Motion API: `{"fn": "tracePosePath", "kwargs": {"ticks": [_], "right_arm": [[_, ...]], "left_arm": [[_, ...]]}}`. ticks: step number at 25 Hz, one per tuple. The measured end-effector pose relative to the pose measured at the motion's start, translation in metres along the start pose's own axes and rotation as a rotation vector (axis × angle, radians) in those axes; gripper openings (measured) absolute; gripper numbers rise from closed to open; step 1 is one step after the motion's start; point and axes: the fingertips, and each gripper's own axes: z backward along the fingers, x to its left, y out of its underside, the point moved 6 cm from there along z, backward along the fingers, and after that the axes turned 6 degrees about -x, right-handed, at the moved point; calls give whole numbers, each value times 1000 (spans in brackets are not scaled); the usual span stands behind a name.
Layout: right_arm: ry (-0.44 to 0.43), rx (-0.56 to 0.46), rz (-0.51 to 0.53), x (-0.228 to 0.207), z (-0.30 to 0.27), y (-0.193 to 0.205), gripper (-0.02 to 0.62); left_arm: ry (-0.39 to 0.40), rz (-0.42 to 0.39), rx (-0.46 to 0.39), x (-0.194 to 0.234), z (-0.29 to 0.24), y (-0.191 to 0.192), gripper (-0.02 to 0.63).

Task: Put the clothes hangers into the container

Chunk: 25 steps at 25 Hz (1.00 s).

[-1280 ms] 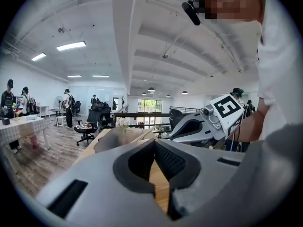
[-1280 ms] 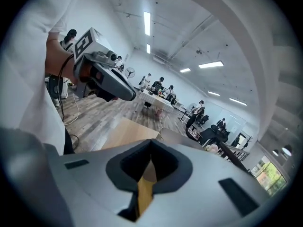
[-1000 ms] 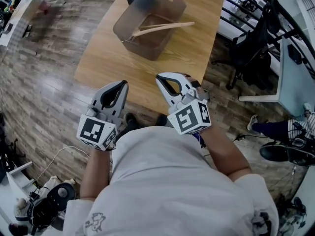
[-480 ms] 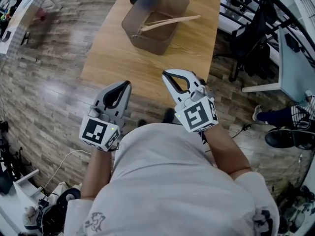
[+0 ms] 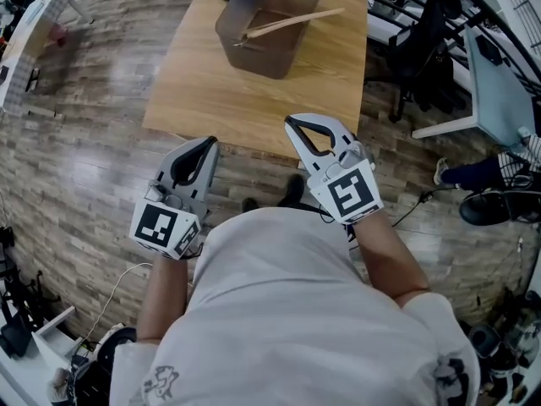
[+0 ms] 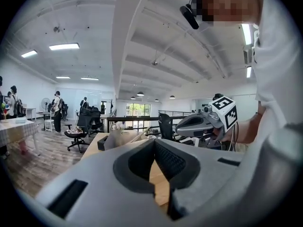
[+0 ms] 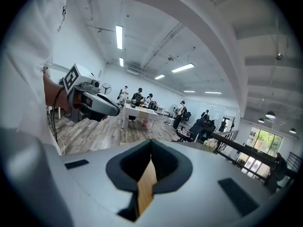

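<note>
Currently, wooden hanger (image 5: 292,21) lies in/across container (image 5: 254,56) at top centre of head view. Its long axis runs lower left to upper right. Upper-right end pokes past the container's right rim; lower-left end sits inside, near the left wall. Whether a 2nd hanger lies under it: cannot tell.

Container is a translucent brown-grey bin with rounded corners, standing upright on the wooden table (image 5: 211,100), towards the table's far end. No other contents made out.

Both grippers are well apart from container and hanger, held at frame centre just off the table's near edge, above plank floor (image 5: 93,142).

L gripper (image 5: 206,144): centre-left, pointing up-frame towards the table, marker cube nearest the person. Jaws closed tip to tip, nothing between them.

R gripper (image 5: 293,125): centre-right, pointing up-frame and angled slightly left, a little further up-frame than L. Jaws likewise closed tip to tip, empty.

Forearms are bent close to the torso, white shirt (image 5: 287,320) filling lower frame.

Office chair (image 5: 431,49) stands upper right, beside the table.
</note>
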Motion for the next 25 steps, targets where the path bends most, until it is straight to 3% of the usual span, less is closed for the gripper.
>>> {"fn": "tracePosePath", "kwargs": {"ticks": [11, 25], "right_arm": [[34, 9, -47, 27, 31, -1, 6], [-13, -1, -19, 13, 89, 10, 6]], "left_arm": [[80, 19, 14, -19, 26, 15, 6], [41, 27, -9, -76, 8, 13, 6]]}}
